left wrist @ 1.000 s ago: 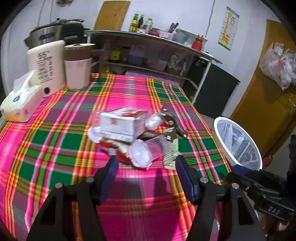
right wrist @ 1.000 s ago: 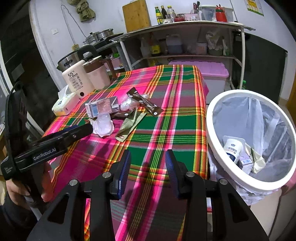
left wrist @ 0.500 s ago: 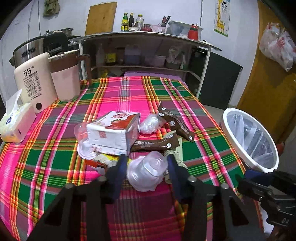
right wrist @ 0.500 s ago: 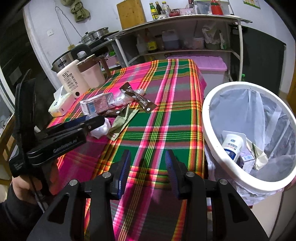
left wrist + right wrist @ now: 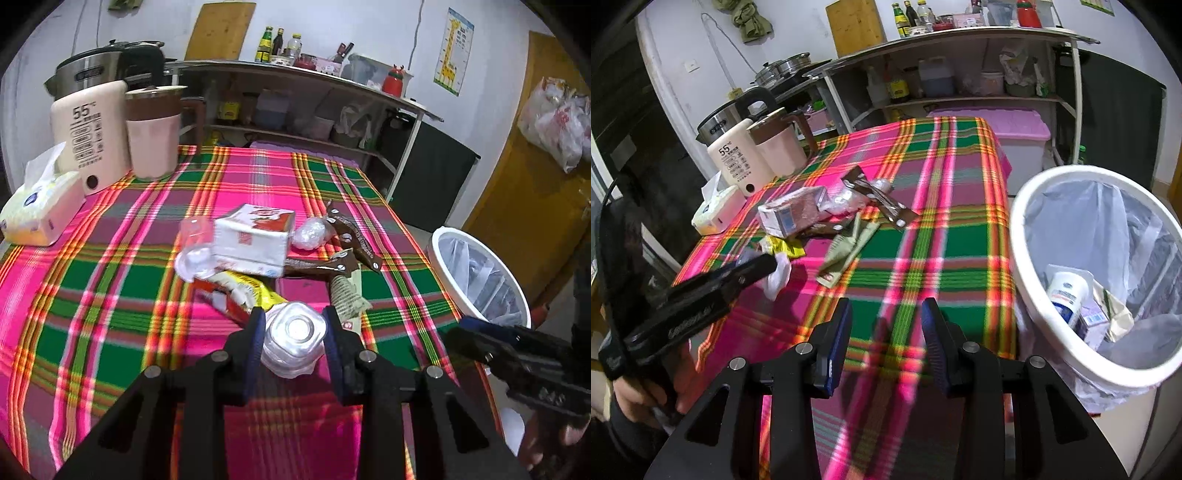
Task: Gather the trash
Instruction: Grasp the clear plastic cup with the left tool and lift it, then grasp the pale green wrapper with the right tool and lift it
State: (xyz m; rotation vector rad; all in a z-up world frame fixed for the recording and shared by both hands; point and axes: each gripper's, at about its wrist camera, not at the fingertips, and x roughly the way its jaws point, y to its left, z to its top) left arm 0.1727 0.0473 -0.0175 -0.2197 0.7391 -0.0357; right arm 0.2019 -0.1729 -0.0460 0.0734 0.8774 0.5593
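My left gripper (image 5: pixel 293 321) has a crumpled clear plastic cup (image 5: pixel 293 341) between its blue pads, and its jaws are still closing on it, just in front of the trash pile. The pile holds a white and red carton (image 5: pixel 255 240), brown wrappers (image 5: pixel 351 240), a yellow wrapper (image 5: pixel 251 291) and another clear cup (image 5: pixel 195 240). In the right wrist view the left gripper (image 5: pixel 757 267) shows the cup (image 5: pixel 779 277) at its tip. My right gripper (image 5: pixel 886 314) stands open and empty over the table's near edge, beside the white bin (image 5: pixel 1019 266).
A white kettle (image 5: pixel 88 140), a pink jug (image 5: pixel 153 136) and a tissue box (image 5: pixel 40 203) stand at the table's far left. The lined bin (image 5: pixel 441 254) holds a bottle and cartons. A shelf unit and a pink storage box (image 5: pixel 1015 129) lie behind the table.
The left jaws went from wide open in front of the pile to closed around the clear cup, which now sits apart from the pile. The right gripper has stayed put and open.
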